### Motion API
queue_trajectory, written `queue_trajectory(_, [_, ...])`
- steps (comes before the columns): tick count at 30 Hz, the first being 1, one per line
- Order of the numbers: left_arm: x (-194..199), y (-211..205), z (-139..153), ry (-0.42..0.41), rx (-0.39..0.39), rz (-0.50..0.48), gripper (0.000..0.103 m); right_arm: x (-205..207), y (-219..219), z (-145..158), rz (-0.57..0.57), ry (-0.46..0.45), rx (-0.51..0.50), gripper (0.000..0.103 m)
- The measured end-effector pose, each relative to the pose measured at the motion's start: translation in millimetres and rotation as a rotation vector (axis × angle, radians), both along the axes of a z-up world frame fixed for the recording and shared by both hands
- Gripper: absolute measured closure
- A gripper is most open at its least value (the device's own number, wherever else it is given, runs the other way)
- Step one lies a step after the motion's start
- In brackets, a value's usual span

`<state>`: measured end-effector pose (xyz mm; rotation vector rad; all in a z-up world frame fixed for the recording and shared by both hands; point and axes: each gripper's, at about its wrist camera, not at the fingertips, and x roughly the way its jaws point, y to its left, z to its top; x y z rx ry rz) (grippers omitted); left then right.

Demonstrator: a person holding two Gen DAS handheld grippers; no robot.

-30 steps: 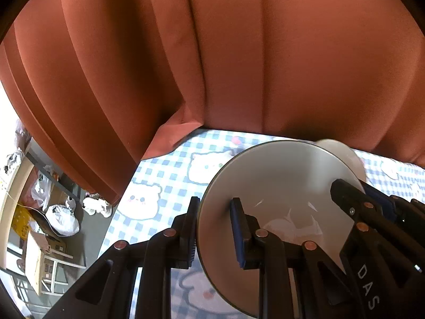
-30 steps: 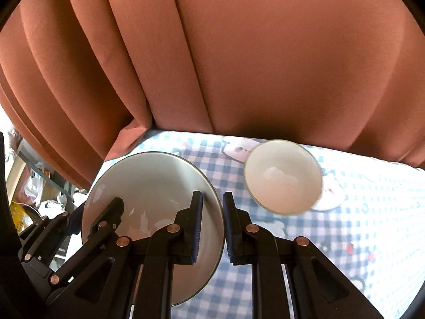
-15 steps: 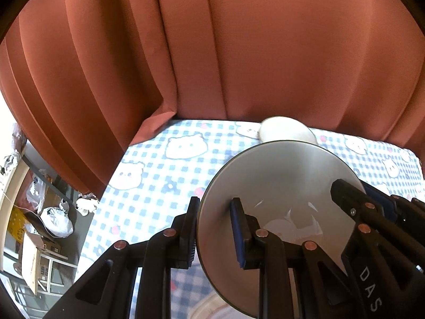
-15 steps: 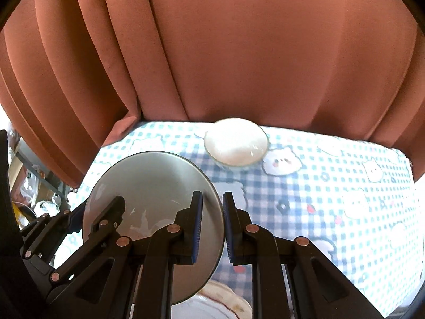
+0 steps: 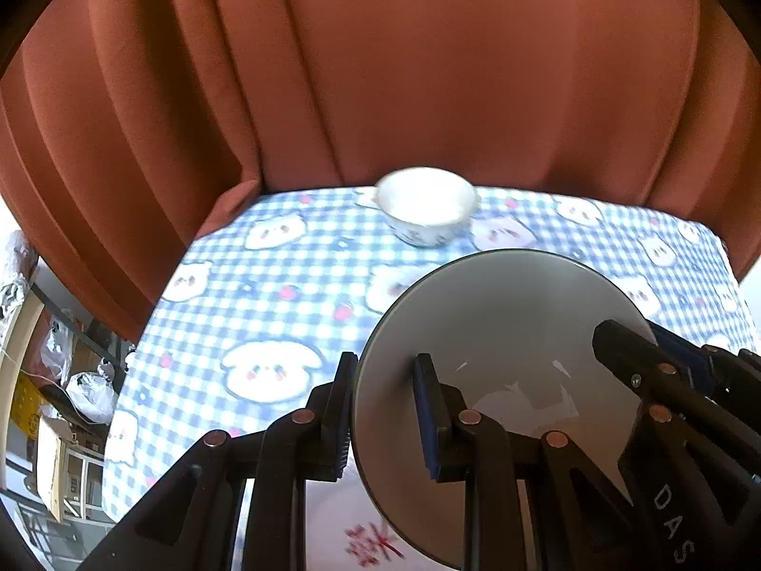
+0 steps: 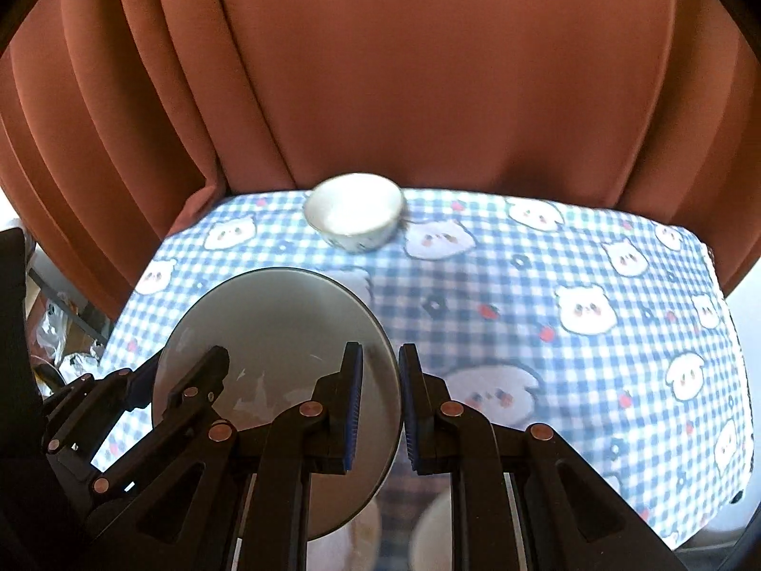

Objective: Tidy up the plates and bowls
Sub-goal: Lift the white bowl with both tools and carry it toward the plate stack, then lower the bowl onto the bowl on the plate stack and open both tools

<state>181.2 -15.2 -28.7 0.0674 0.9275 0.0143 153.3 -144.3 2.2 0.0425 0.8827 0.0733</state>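
Note:
Both grippers hold one grey plate (image 5: 504, 333) tilted above the table. My left gripper (image 5: 385, 409) is shut on its left rim. My right gripper (image 6: 380, 404) is shut on its right rim, and the plate (image 6: 271, 333) fills the lower left of the right wrist view. A small white bowl (image 5: 425, 204) stands upright at the table's far edge, also in the right wrist view (image 6: 354, 214). Below the held plate lies a white plate with red marks (image 5: 352, 528), partly hidden.
The table carries a blue checked cloth with bear faces (image 6: 547, 295). An orange-brown curtain (image 5: 428, 71) hangs right behind it. Beyond the table's left edge are a floor, bags and shelves (image 5: 62, 380). Blurred pale dishes (image 6: 428, 533) show below the right gripper.
Both grippers have drawn back and up with the grey plate. The white bowl now looks farther away, more of the table shows, and a white plate has come into view below.

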Motion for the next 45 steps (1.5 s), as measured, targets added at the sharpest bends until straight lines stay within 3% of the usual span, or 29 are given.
queue_trajectory(20, [-52.7, -96.6, -30.7, 0.120, -0.036, -0.059, 0.082, -59.8, -99.1, -36.9, -0.005, 0.099, -0.012, 0.084])
queue_trajectory(41, [-57.4, -113.9, -78.9, 0.241, -0.027, -0.052, 0.082, -57.5, -114.5, -84.8, 0.006, 0.218, -0.037, 0.084])
queue_trajectory(45, [-58.1, -115.7, -79.5, 0.230, -0.012, -0.056, 0.082, -57.5, -113.4, -87.4, 0.006, 0.218, -0.053, 0.084])
